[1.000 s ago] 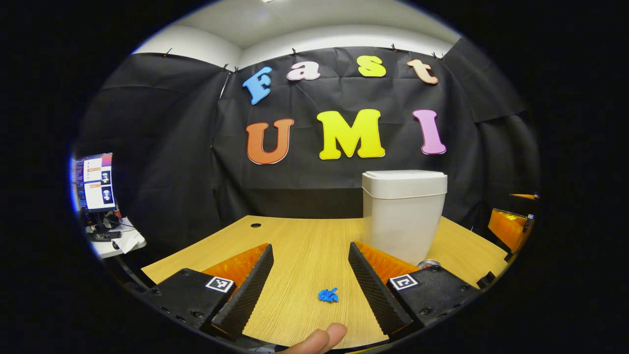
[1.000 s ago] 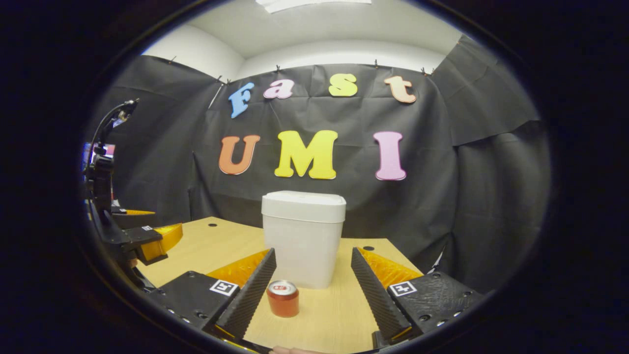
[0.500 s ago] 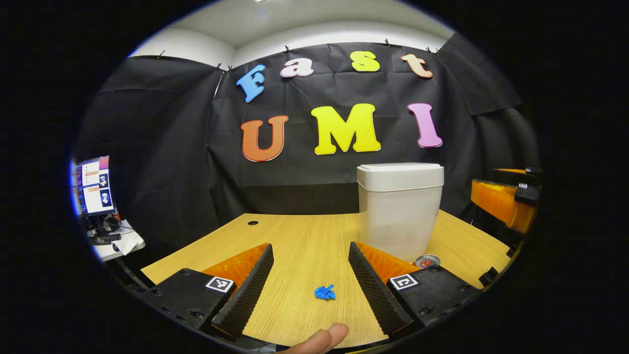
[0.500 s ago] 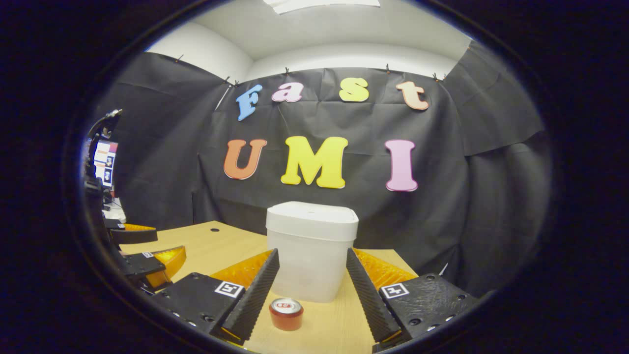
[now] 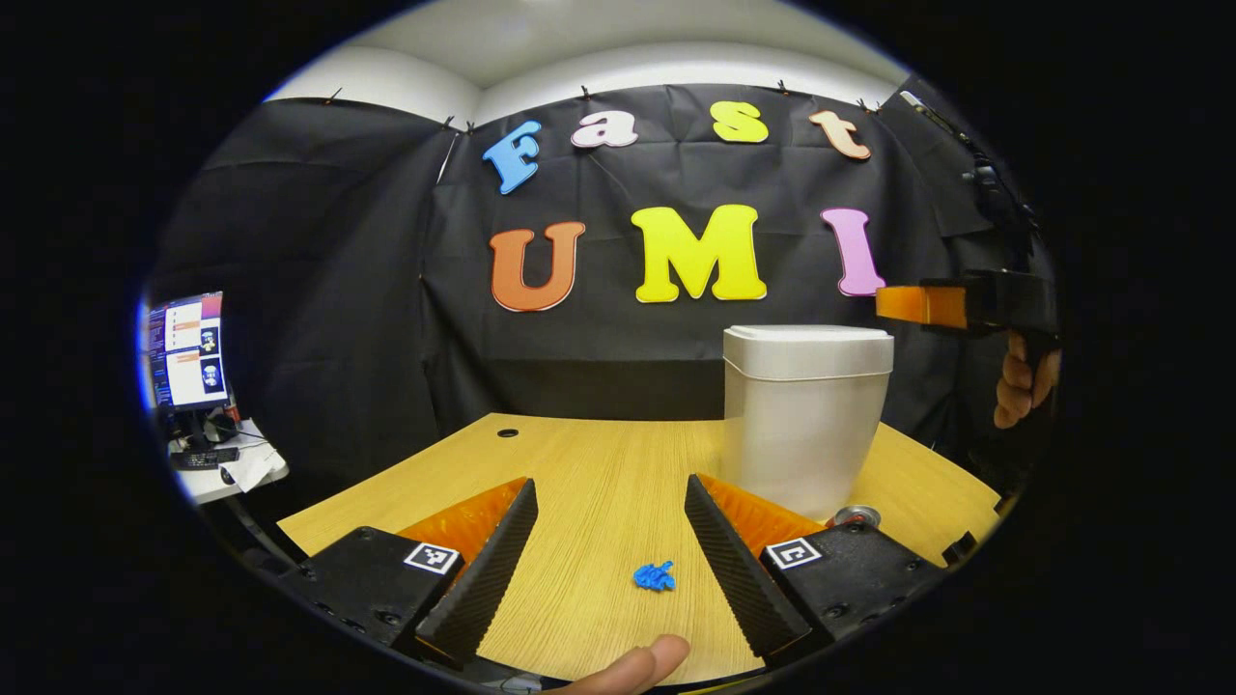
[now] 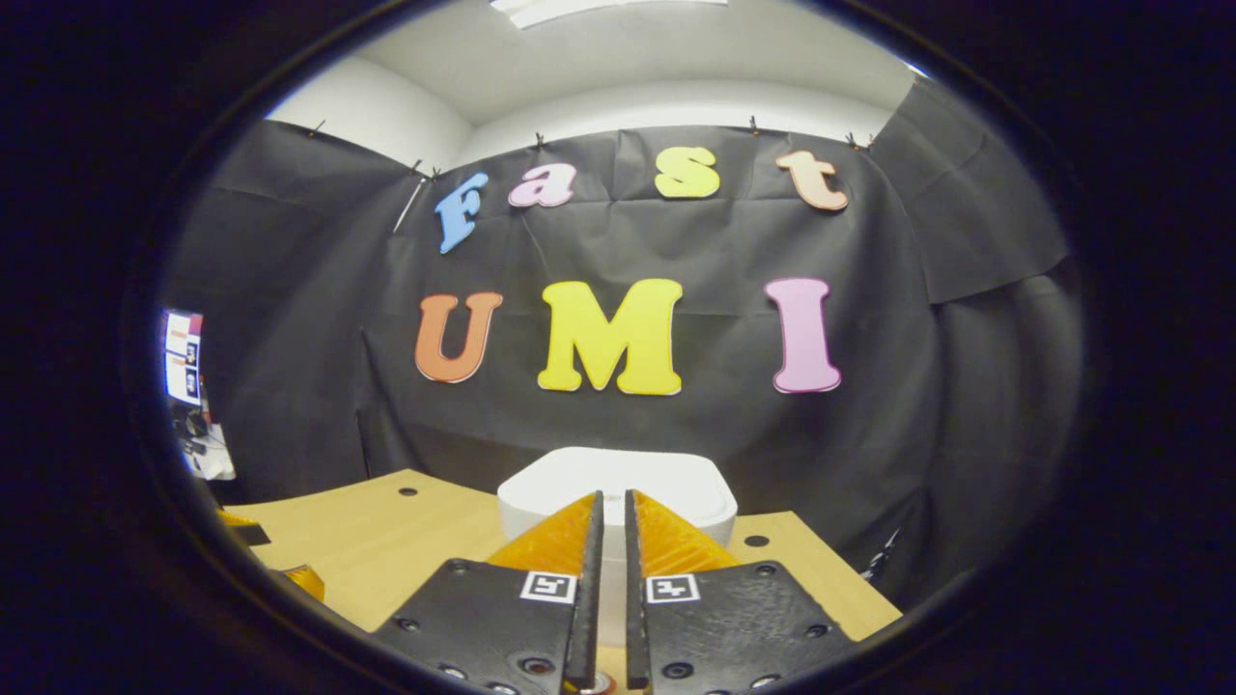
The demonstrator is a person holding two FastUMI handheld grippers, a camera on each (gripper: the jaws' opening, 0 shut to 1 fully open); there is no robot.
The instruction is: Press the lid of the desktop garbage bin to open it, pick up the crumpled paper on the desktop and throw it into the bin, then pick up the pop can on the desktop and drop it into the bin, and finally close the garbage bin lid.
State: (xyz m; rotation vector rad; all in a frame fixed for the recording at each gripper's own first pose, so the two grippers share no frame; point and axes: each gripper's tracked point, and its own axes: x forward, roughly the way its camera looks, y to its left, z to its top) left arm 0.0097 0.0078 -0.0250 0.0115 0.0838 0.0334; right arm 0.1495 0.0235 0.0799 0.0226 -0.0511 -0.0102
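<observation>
The white garbage bin (image 5: 806, 425) stands on the wooden table (image 5: 589, 454) with its lid (image 5: 809, 340) down. A small blue crumpled paper (image 5: 655, 576) lies between the fingers of my open left gripper (image 5: 608, 487), near the front edge. The top of the pop can (image 5: 855, 516) peeks out at the bin's foot, behind one finger. My right gripper (image 5: 922, 304) hovers level with the lid's right side, held by a hand (image 5: 1024, 386). In the right gripper view, my right gripper (image 6: 611, 497) is shut with nothing in it, just above and in front of the lid (image 6: 690, 487).
A monitor (image 5: 183, 352) and a cluttered side desk stand off to the left, beyond the table's edge. The black cloth wall closes in right behind the bin. A cable hole (image 5: 507, 433) marks the table's far left. A thumb (image 5: 632, 666) shows at the bottom.
My right gripper has risen from table height by the can to lid height and has shut its fingers. The left gripper has barely shifted.
</observation>
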